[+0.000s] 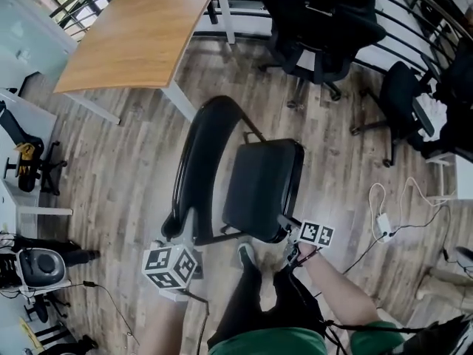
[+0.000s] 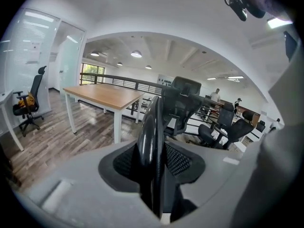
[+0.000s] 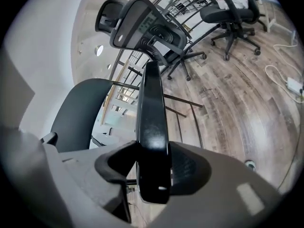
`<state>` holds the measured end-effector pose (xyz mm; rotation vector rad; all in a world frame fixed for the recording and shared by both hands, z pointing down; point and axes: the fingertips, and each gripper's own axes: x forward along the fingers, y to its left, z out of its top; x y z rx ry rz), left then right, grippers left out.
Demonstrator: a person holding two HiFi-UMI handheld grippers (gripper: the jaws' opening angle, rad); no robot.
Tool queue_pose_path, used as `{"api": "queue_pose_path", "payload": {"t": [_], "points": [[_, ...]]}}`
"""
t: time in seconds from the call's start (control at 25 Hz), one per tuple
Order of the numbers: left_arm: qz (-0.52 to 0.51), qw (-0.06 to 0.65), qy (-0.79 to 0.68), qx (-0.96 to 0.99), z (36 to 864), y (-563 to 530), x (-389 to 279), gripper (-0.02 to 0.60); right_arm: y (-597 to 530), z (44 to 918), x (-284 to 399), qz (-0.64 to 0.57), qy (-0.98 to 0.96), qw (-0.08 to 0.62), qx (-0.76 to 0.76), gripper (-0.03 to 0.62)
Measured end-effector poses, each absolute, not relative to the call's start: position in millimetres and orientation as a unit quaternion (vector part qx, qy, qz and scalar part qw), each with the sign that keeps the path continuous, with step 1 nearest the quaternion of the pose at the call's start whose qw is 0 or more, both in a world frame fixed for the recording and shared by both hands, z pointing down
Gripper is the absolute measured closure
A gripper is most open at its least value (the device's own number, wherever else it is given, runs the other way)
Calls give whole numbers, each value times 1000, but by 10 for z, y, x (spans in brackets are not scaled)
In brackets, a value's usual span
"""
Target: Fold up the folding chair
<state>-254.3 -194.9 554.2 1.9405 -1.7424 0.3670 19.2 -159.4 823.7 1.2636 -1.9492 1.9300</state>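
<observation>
Left claw (image 2: 153,167) clamps backrest (image 2: 151,122) | right claw (image 3: 153,167) clamps seat (image 3: 151,108) (near edge)

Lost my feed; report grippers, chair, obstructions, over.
Left gripper clamped on black folding chair's backrest. Right gripper clamped on seat edge. Chair not yet flat. Wooden desk beyond, apart.

Wood-plank floor (image 1: 126,161) carried everything. Black folding chair (image 1: 262,187) stood on it mid-frame. Wood-top desk (image 1: 140,32) on white legs stood beyond, upper left. Black office chairs (image 1: 318,21) stood upper right. White cable (image 1: 399,213) and adapter (image 1: 383,224) lay on planks, right side.
</observation>
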Motion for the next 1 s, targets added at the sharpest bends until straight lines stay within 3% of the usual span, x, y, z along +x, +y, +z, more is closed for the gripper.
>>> {"api": "queue_pose_path", "payload": {"t": [1.0], "points": [[139, 218, -618, 743, 4980, -1859, -2486, 442, -1886, 7278, -1435, 620, -635, 98, 450, 402]]}}
